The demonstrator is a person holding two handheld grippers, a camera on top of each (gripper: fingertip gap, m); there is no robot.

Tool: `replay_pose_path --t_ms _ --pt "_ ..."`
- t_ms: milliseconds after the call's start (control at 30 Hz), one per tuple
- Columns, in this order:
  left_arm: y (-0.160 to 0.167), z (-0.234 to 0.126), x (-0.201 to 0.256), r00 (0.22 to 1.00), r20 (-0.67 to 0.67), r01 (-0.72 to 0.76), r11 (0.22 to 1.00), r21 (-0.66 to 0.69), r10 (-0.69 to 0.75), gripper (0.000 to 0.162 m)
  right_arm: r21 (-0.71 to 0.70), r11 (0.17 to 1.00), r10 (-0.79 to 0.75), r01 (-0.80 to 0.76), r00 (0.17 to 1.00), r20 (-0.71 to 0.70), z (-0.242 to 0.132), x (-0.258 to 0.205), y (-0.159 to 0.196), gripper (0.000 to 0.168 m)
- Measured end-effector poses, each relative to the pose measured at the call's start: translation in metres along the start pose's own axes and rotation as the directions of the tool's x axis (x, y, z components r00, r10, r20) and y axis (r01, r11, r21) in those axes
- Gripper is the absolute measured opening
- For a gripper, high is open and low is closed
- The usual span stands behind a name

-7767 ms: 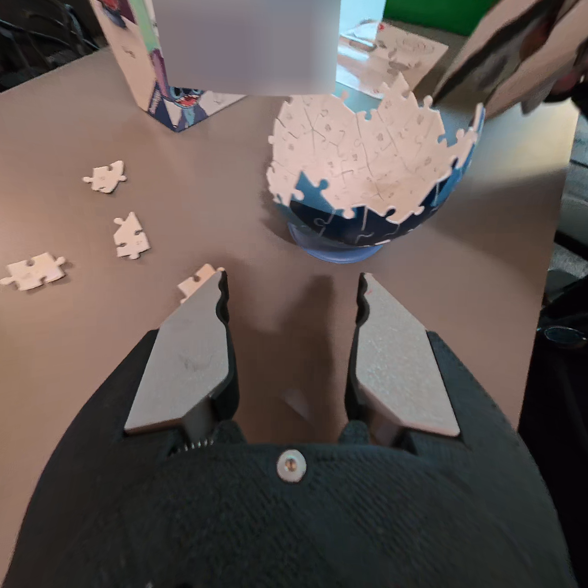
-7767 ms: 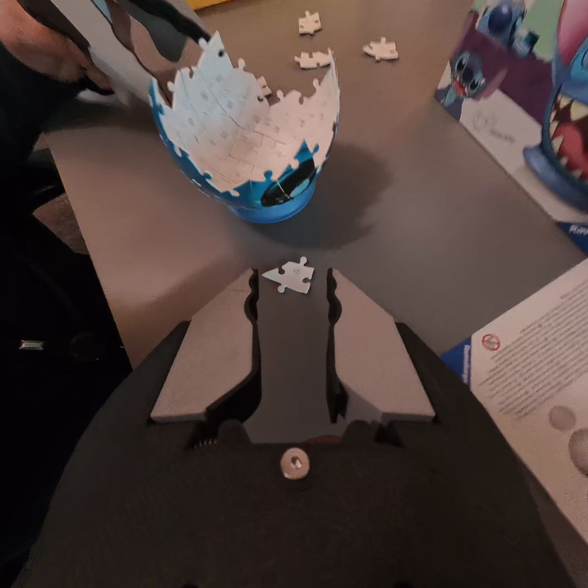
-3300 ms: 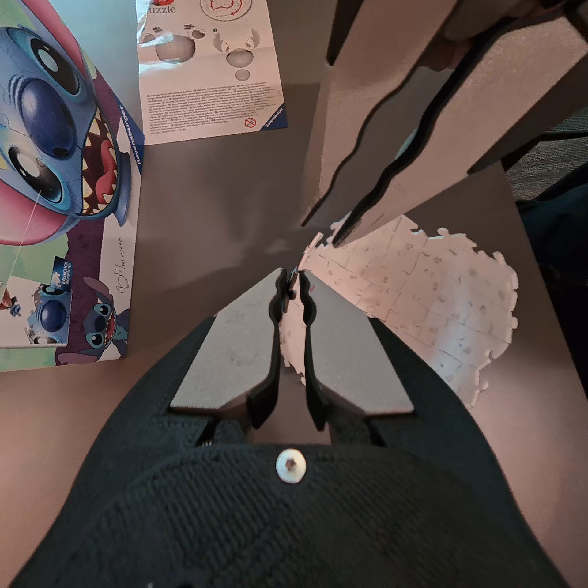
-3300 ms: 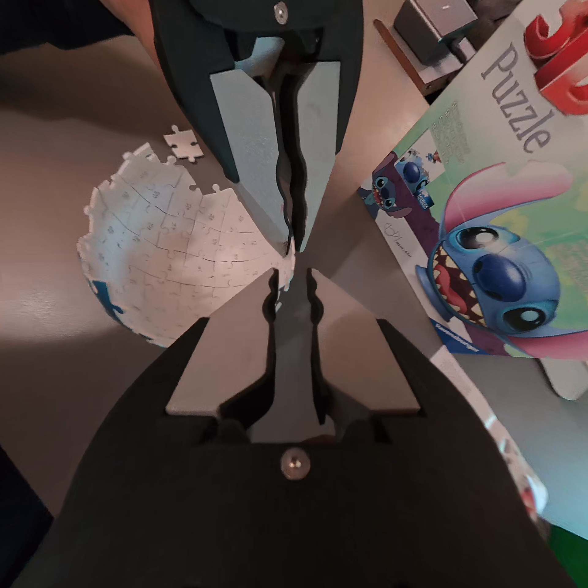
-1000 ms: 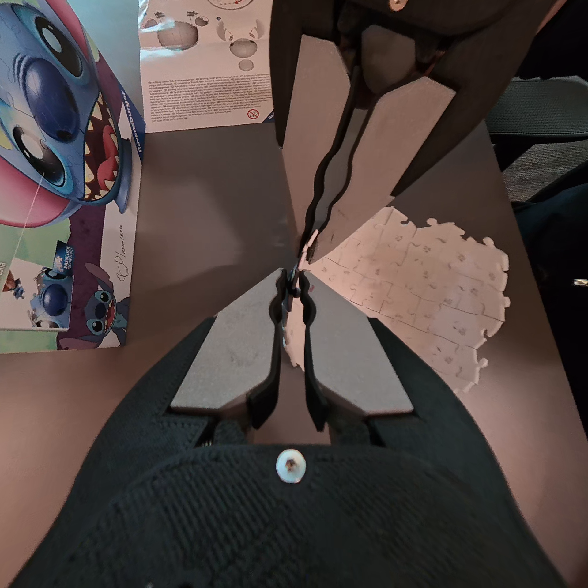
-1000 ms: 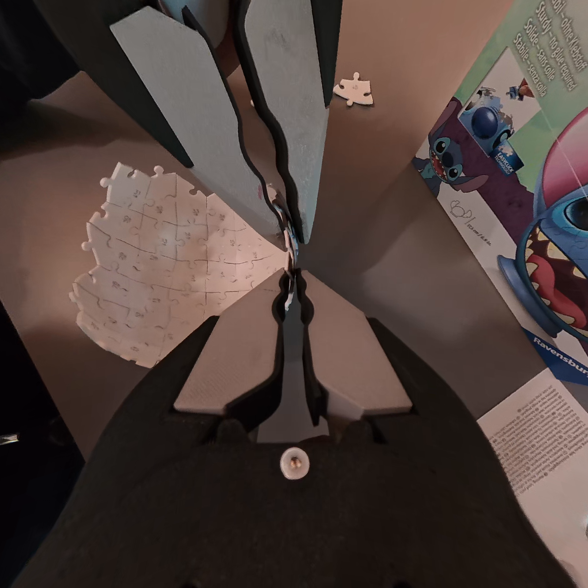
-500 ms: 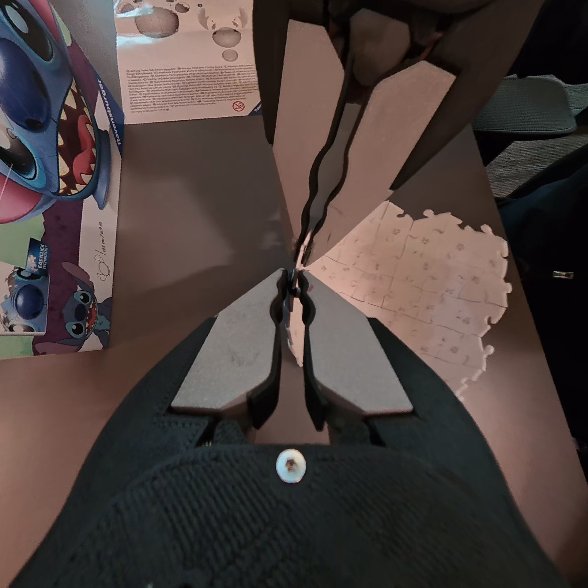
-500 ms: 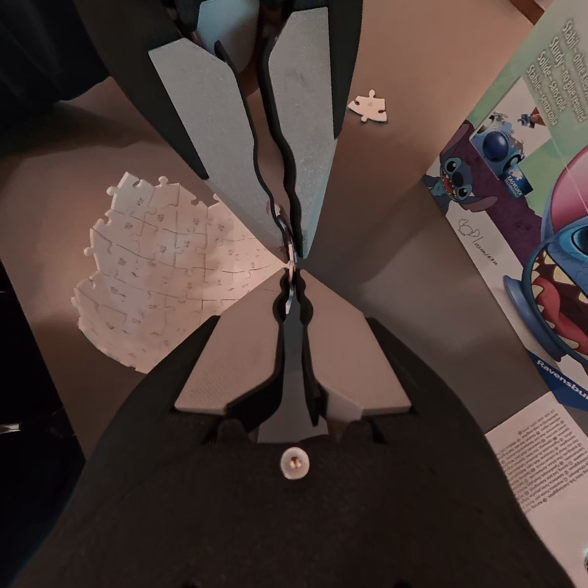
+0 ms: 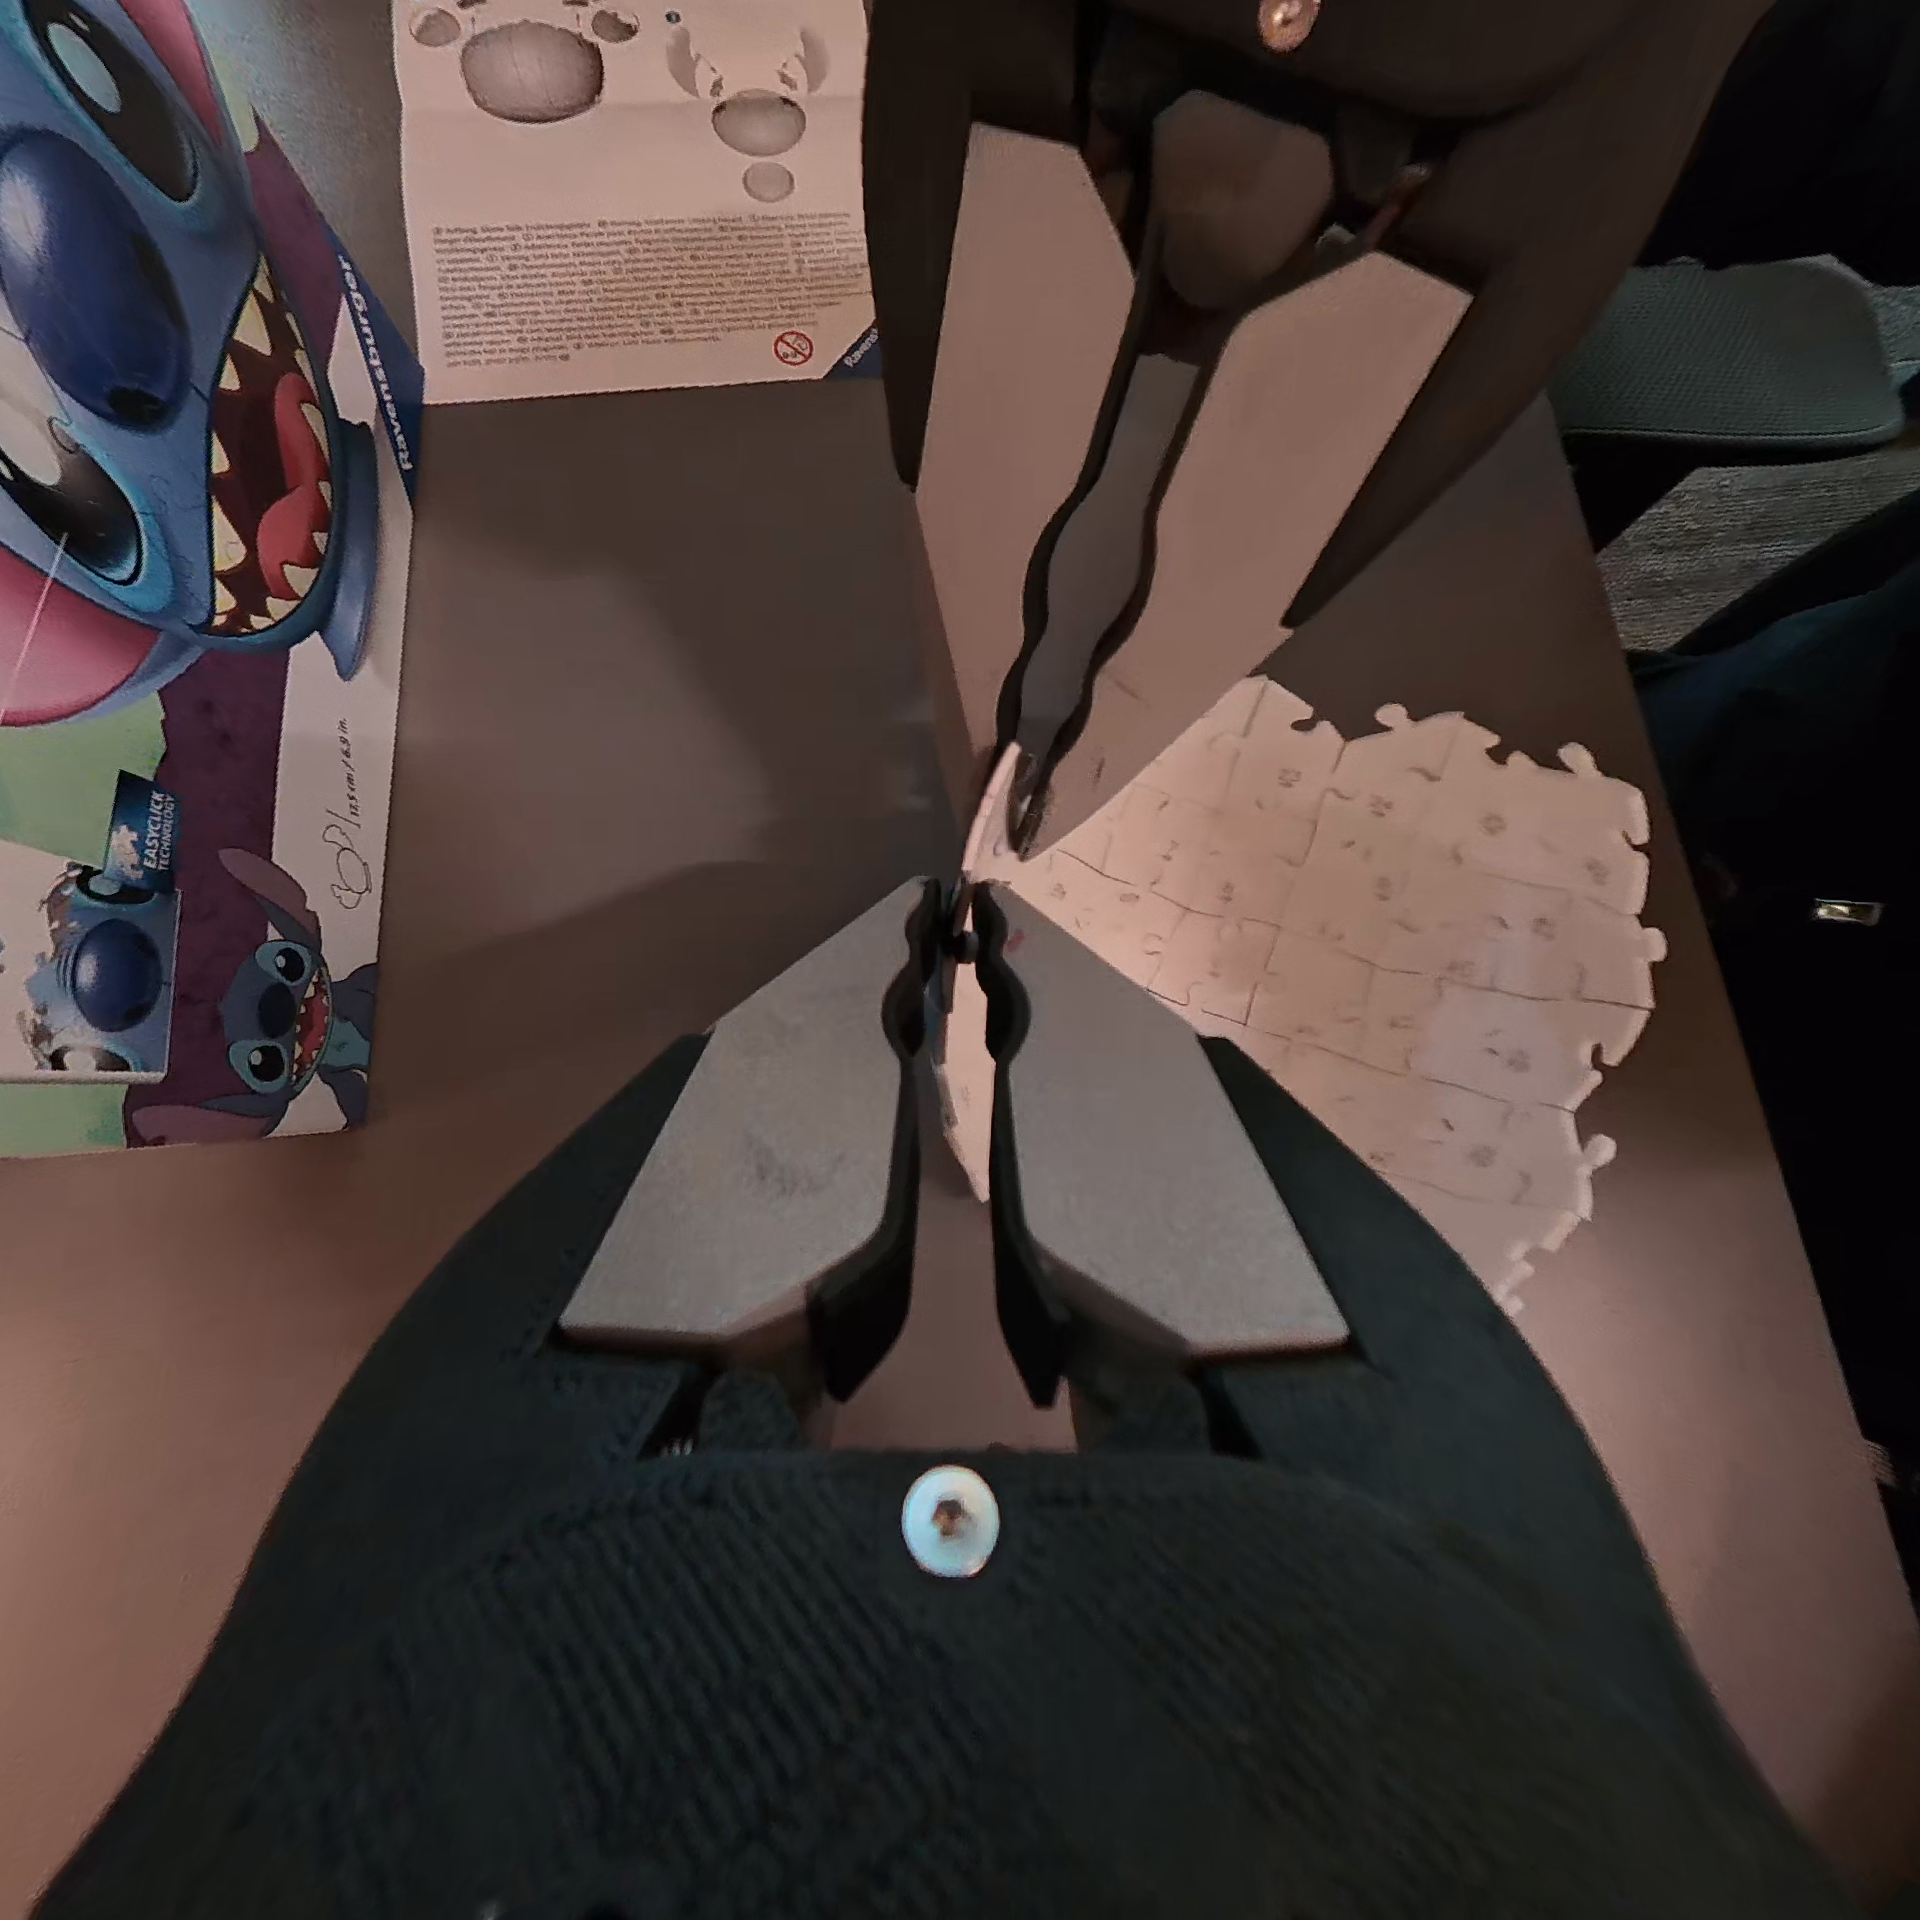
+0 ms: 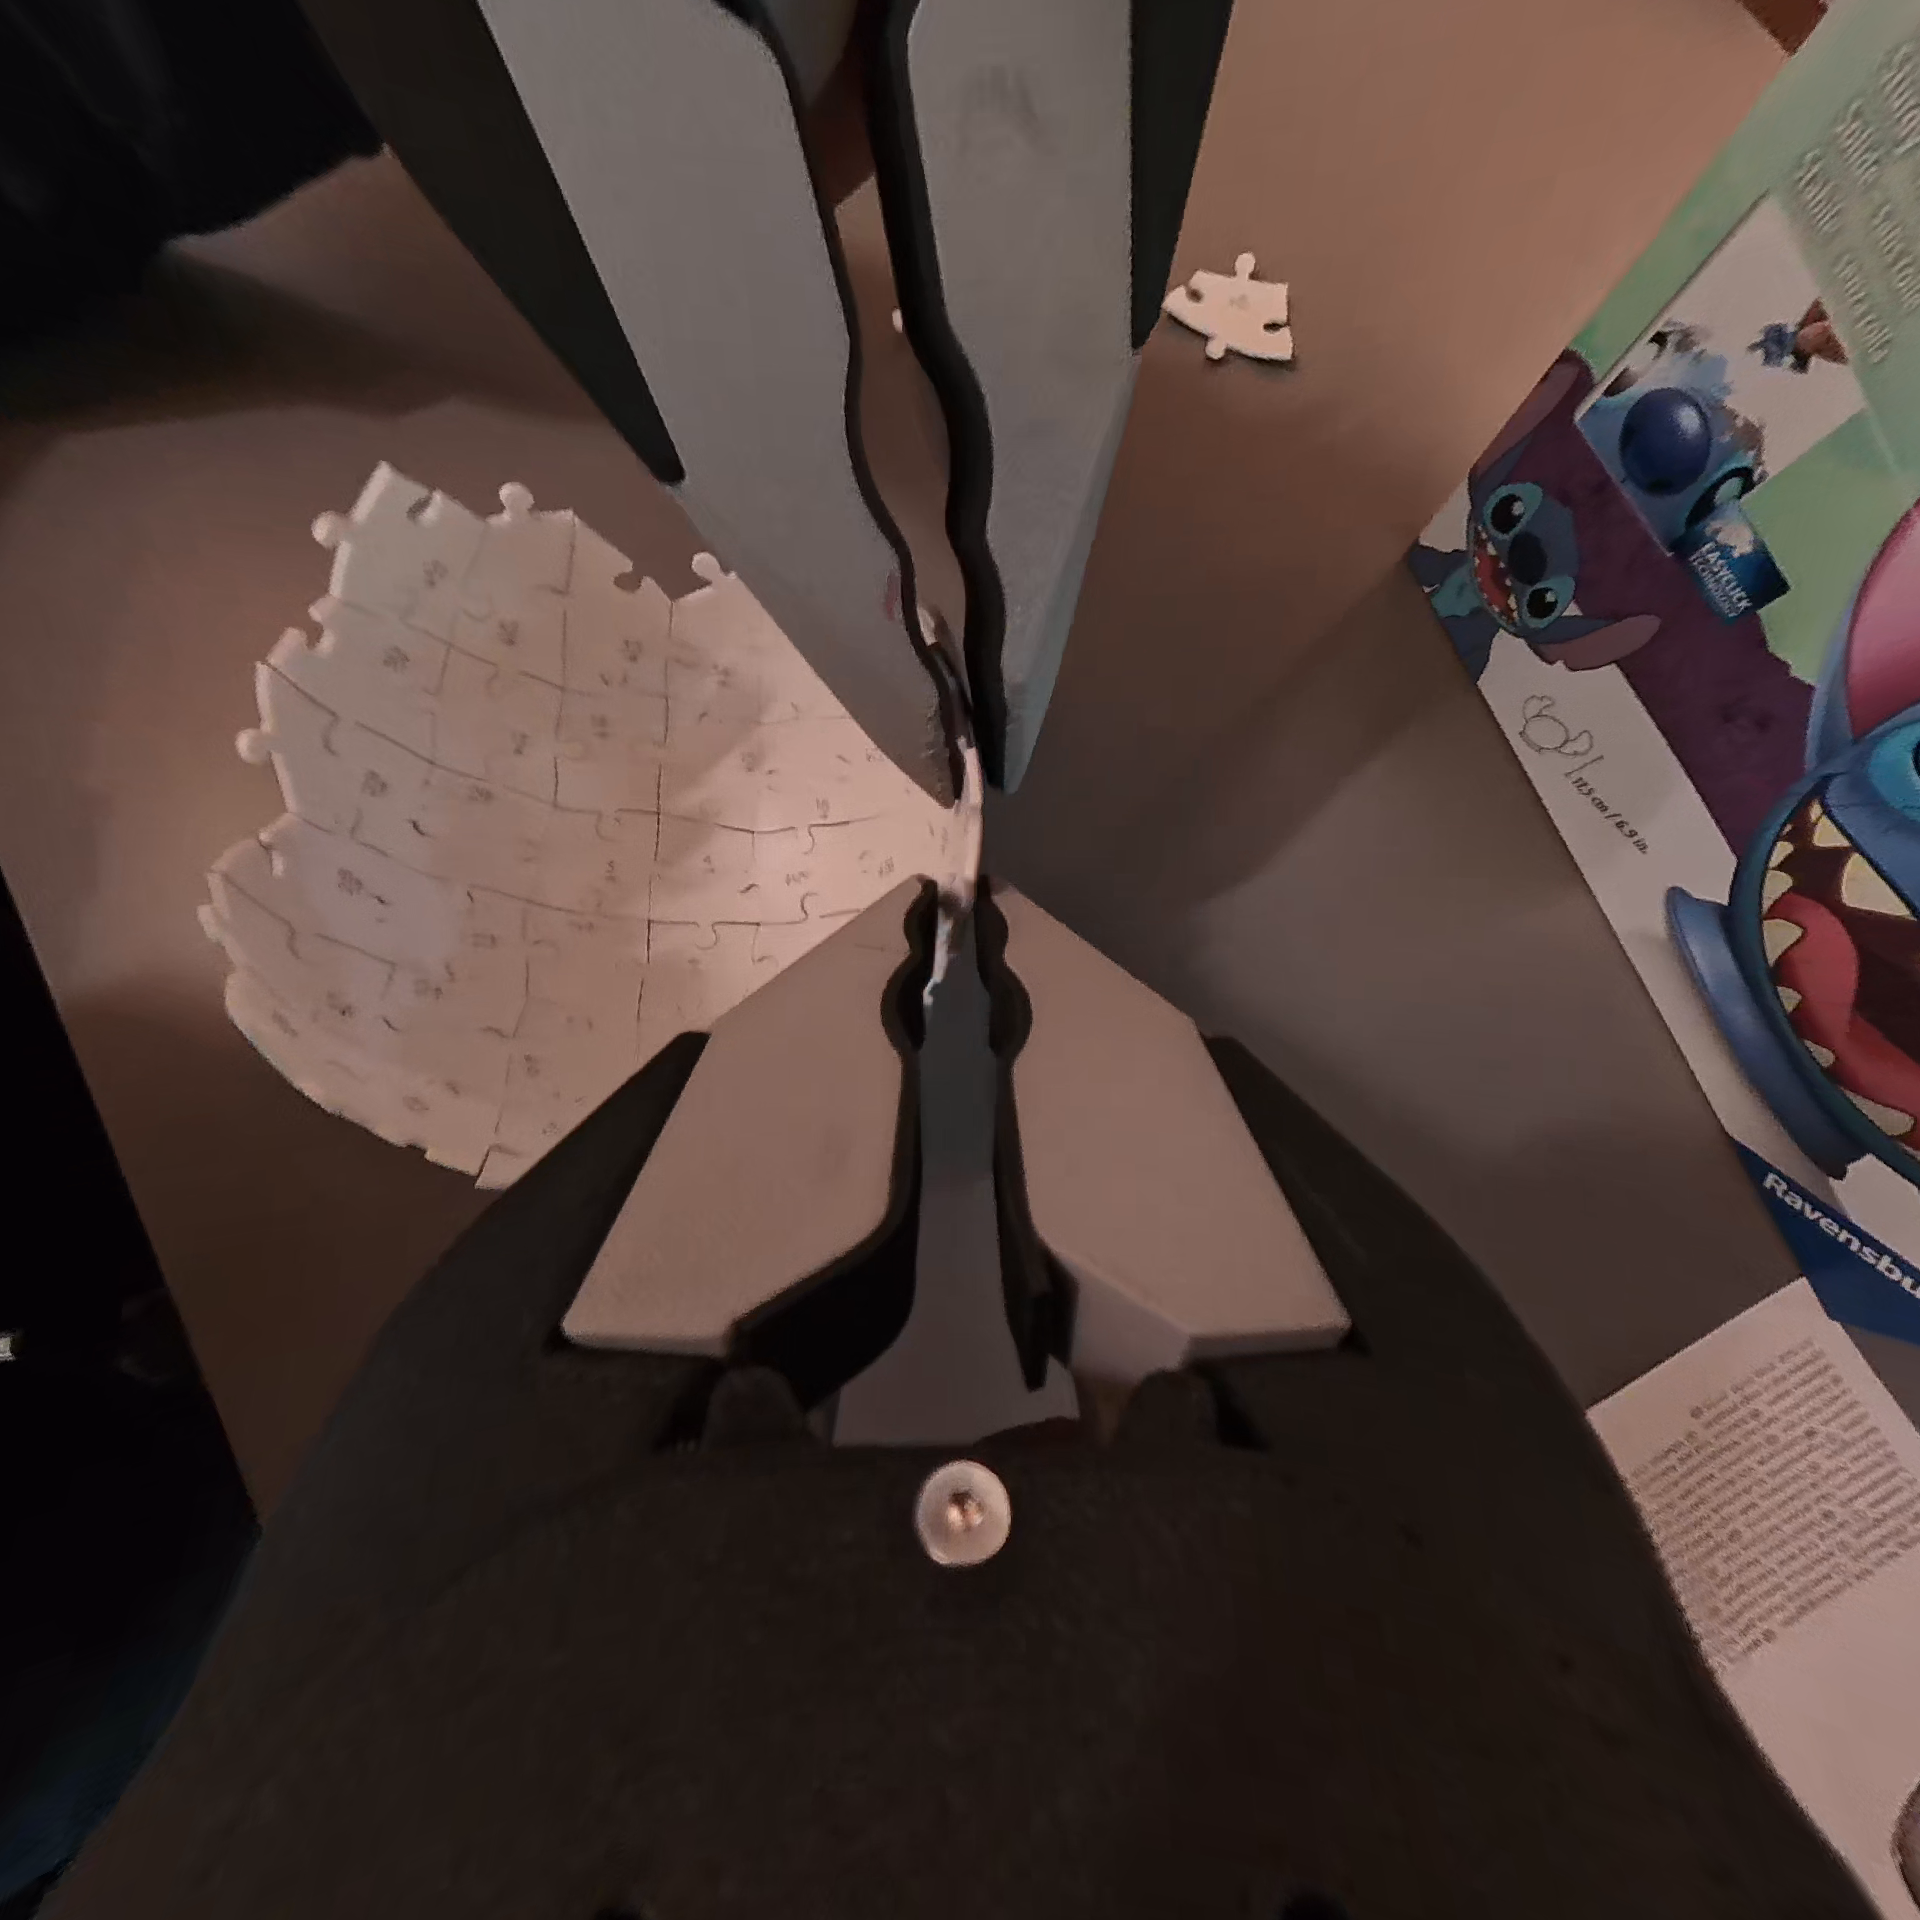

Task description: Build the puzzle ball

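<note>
- Brown desk (image 9: 644, 644) carrying everything; dim light, strong shadows.
- Printed puzzle box (image 9: 177, 582) lying flat at left in left wrist view, at right (image 10: 1714, 665) in right wrist view; cartoon creature artwork on top face.
- White instruction sheet (image 9: 634, 197) just beyond the box, flat on the desk; also seen at lower right (image 10: 1766, 1538) in right wrist view.
- Half-built puzzle ball (image 9: 1351, 935), open shell with pale inner side up, ragged knobbed rim; held over the desk between the two grippers, right of centre in left wrist view, left of centre (image 10: 468, 831) in right wrist view.
- Left gripper (image 9: 951, 914): jaws closed on the near rim of the shell, edge of the wall pinched between the tips; seen from opposite side at top (image 10: 961, 727).
- Right gripper (image 10: 951, 914): jaws nearly together, clamped on the rim right next to the left gripper's hold; seen pointing down from top (image 9: 1023, 800), tips pinching a white piece edge.
- Tips of both grippers almost touching at the same stretch of rim.
- Single loose white puzzle piece (image 10: 1236, 312) on the desk beyond, well apart from the shell.
</note>
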State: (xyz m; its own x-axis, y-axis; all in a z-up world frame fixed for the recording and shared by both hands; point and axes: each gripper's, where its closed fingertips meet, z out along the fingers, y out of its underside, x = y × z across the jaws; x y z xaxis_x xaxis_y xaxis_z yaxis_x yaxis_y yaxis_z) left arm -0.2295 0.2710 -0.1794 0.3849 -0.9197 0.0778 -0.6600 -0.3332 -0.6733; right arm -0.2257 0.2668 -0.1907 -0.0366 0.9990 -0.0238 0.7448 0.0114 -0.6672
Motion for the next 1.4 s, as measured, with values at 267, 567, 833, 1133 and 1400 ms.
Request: replay_pose_path --t_ms 267,567,833,1133,1400 --pt "-0.001 0.0 0.0 1.0 0.008 -0.008 1.0 0.002 0.008 0.003 -0.014 0.998 -0.055 0.055 0.998 0.004 0.006 0.0 0.001 0.005" --pt "0.0 -0.002 0.0 0.998 0.038 -0.04 0.999 -0.022 0.04 0.006 -0.012 0.995 -0.096 0.096 0.994 -0.044 0.008 0.005 0.0 0.0" --pt "-0.001 -0.003 -0.001 0.996 0.073 -0.056 0.998 -0.036 0.058 0.005 0.029 0.998 -0.048 0.049 0.999 -0.014 0.007 0.005 -0.001 0.0" --pt "0.0 -0.004 -0.003 0.995 0.078 -0.055 0.998 -0.036 0.058 0.003 0.074 0.996 -0.041 0.041 0.999 0.003 0.006 0.003 -0.007 0.002" --pt "0.001 -0.003 -0.001 0.996 0.067 -0.059 0.997 -0.041 0.062 0.003 0.116 0.992 -0.051 0.048 0.998 0.022 0.005 0.002 -0.011 0.0"
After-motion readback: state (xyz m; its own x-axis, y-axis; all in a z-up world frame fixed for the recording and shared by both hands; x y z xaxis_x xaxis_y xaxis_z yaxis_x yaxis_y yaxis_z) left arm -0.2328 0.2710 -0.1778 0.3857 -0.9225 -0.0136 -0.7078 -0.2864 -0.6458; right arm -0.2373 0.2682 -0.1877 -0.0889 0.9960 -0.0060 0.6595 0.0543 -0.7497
